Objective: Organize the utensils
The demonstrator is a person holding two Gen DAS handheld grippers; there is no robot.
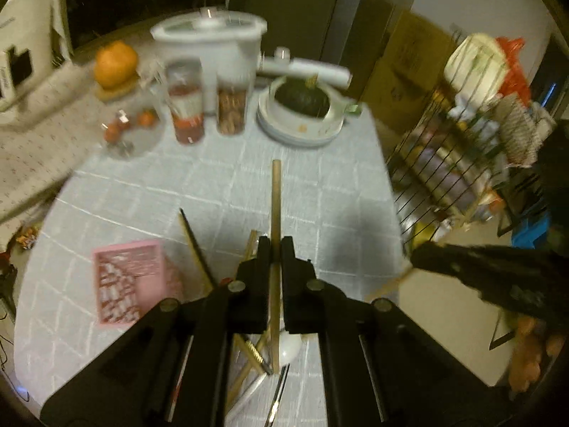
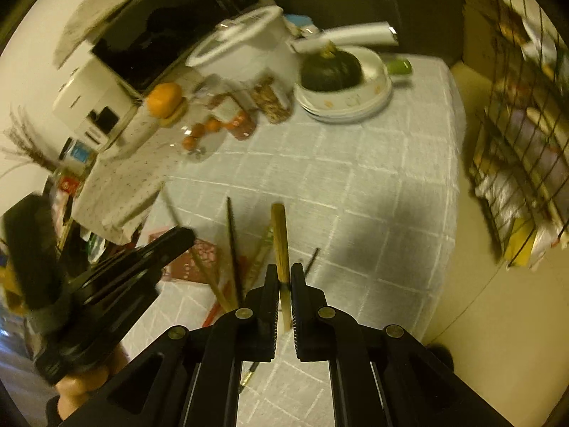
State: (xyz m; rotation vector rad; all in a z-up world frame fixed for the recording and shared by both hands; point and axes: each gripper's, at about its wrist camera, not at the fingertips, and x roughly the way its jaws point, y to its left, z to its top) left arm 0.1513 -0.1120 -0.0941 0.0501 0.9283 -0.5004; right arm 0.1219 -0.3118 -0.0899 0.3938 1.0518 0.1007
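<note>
Left gripper (image 1: 274, 249) is clamping a wooden chopstick (image 1: 275, 206) pointing straight ahead; right gripper (image 2: 284, 277) is pinching another chopstick (image 2: 280, 238). Remaining utensils (image 1: 263, 359) are lying beneath the left gripper, blurred and partly hidden.

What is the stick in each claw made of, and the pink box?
Both look like wood or bamboo: the left gripper pinches a tan, matte chopstick, and the right gripper pinches a similar tan chopstick. The pink basket looks like plastic, with lattice holes.

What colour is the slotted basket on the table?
Pink basket; clearest in the left wrist view.
</note>
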